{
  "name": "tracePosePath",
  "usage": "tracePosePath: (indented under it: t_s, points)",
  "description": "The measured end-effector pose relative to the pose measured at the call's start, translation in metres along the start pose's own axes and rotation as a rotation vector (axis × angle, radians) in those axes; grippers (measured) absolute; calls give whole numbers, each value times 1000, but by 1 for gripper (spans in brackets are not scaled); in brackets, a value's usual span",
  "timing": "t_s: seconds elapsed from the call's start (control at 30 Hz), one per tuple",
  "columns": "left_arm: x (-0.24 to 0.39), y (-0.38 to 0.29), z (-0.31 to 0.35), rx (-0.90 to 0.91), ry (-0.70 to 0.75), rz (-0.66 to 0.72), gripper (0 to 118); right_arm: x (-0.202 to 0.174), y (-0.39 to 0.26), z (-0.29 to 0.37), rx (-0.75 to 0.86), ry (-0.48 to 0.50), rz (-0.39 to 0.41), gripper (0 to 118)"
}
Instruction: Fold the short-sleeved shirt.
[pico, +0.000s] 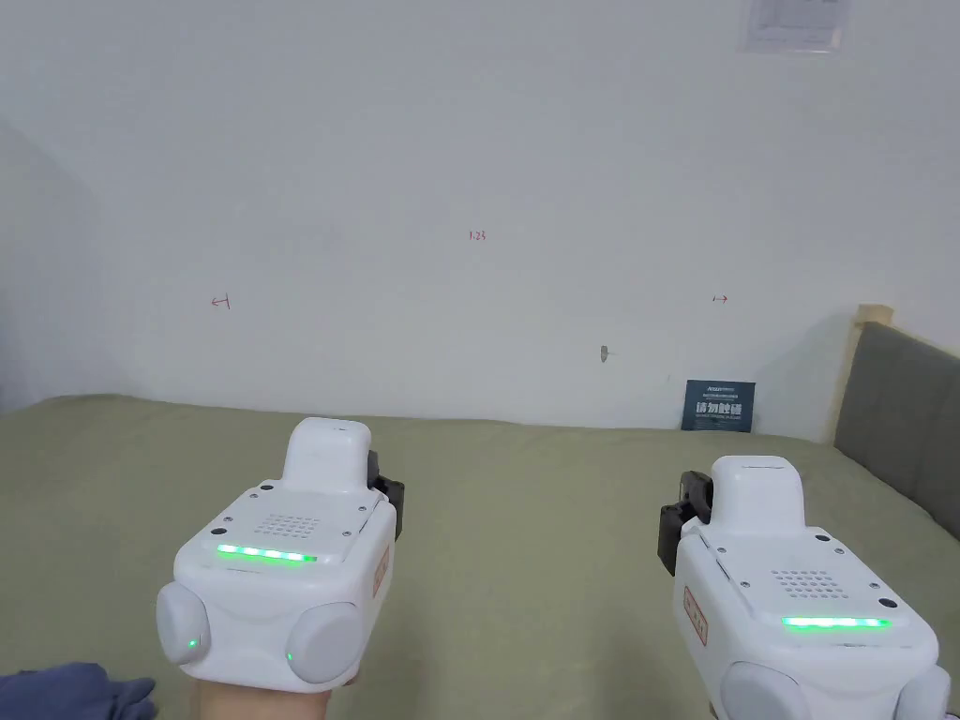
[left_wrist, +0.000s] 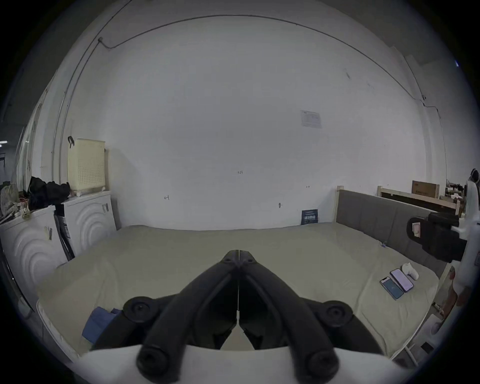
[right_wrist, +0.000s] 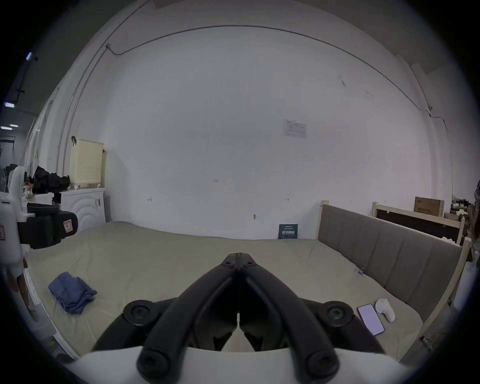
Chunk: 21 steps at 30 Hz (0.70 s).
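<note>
The head view is evenly and brightly lit, and the white wall (pico: 469, 141) is rendered sharp with no glare; a soft shadow is cast beside the headboard (pico: 905, 422). Green indicator lights are seen glowing on the 2 white housings. Both gripper views are dimmer and greyer, with strong fisheye bending: the straight conduit (left_wrist: 233, 19) is curved into an arc, and black vignetting is seen in the corners. Ceiling lamps (right_wrist: 9, 104) are blown out at the left edge. The nearest black linkages are slightly blurred.
</note>
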<state>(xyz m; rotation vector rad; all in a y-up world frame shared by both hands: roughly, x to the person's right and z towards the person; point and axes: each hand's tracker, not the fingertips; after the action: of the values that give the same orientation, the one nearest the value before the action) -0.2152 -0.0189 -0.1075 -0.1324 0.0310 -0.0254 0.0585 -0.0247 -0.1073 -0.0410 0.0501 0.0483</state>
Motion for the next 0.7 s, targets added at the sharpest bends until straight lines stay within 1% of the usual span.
tracePosePath:
  t_s: [0.03,0.07,0.1,0.13,0.17,0.2,0.23,0.27,0.5,0.6,0.67,0.7]
  points:
    - [1,1,0,-3,-4,-9,1,0,1,-1,3,-6,5,0]
    - [2,1,-2,-6,-5,-14,3,0,2,-1,6,-9,7,3]
    - [4,2,-4,-15,-2,-18,5,1,4,-2,8,-12,9,18]
    - [5,3,-6,-23,23,-21,23,2,6,-4,5,-15,10,64]
    - [5,2,-7,-15,45,-16,51,4,8,-9,-17,-21,13,105]
    - [5,3,-9,-17,54,-11,87,5,9,-11,-39,-31,15,117]
    - [3,2,-10,-20,62,-8,113,3,9,-5,12,-31,-5,116]
    - [2,2,-9,-8,56,1,115,1,12,-5,-9,-30,11,118]
    - [5,6,0,18,74,-34,115,0,13,-6,-15,-12,11,118]
    - [1,9,0,-9,38,-7,115,0,12,-7,-18,-1,11,118]
    - [1,10,0,-57,8,-7,114,-2,13,-10,-10,-1,24,118]
    - [0,11,2,-52,2,-4,114,-3,15,-12,-9,-1,33,118]
